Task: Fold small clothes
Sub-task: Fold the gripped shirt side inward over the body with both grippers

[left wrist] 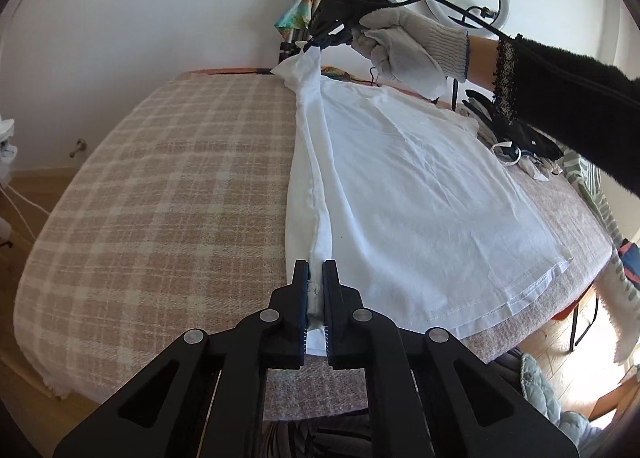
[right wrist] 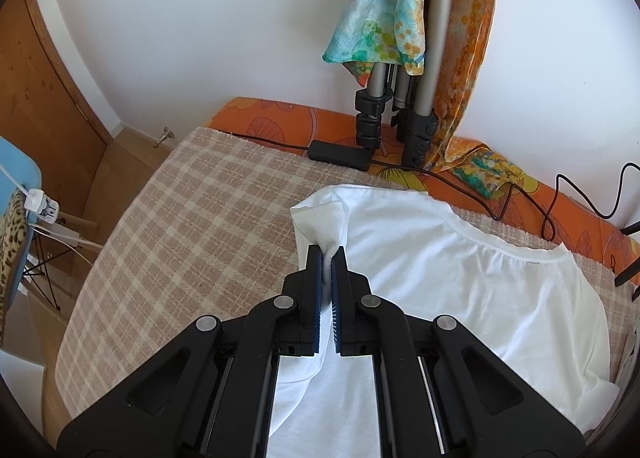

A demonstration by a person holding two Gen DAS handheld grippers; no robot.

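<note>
Nothing readable is showing anywhere from where I'm standing: no lettering, label, brand, number or sign.

The T-shirt [left wrist: 420, 186] is plain white, lying on a beige-and-cream plaid blanket [left wrist: 160, 194]. Beyond the blanket, the mattress cover [right wrist: 280, 118] is orange with a leaf print. Above it hangs a scarf [right wrist: 384, 14] mottled turquoise, green and orange. Both grippers [left wrist: 316, 270] [right wrist: 329, 258] are black with blue pads.
</note>
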